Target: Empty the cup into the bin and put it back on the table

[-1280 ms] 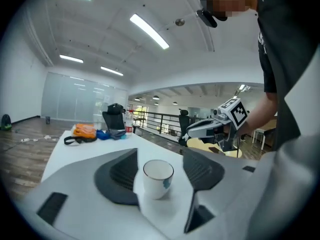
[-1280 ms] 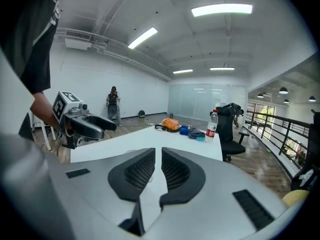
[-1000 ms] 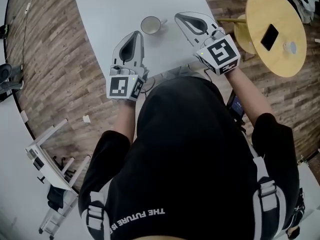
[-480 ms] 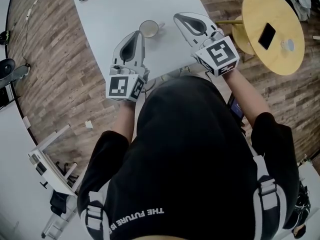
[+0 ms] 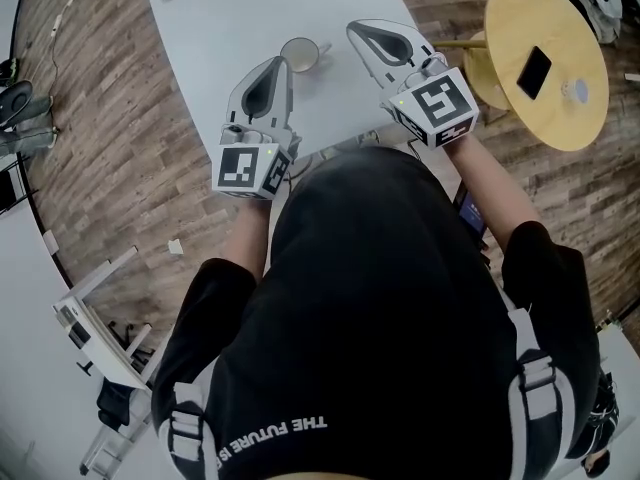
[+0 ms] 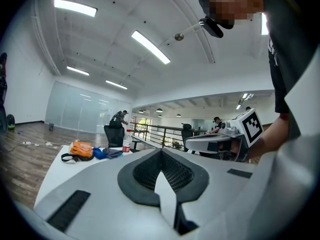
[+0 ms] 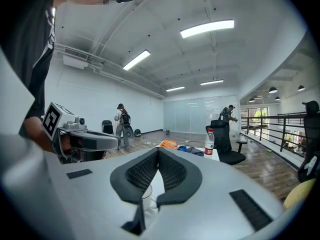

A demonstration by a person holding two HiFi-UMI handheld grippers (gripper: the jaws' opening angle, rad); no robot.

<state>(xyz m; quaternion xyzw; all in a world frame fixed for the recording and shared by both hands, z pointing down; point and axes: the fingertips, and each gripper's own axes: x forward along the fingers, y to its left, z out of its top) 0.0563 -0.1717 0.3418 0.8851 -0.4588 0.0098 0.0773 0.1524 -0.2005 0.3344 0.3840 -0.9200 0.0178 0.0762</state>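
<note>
Little has moved: our shut, empty left gripper (image 5: 277, 64) and right gripper (image 5: 353, 29) flank the mug (image 5: 300, 55); nudged, it could spill.

head view looks steeply down over the person (image 5: 390, 298) onto the table (image 5: 240, 18). both gripper views sit close behind their jaws, facing level across it, sharing the bottle (image 6: 126, 143) and bag (image 6: 81, 148)

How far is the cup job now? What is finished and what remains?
Done: nothing confirmed; the pale ceramic cup with a handle stands upright on the white table, contents unclear. In hand: nothing; the left tongs and the right tongs are shut and empty, one on each side of the cup. Left: probably gripping, emptying and returning it; no bin is in view.
</note>
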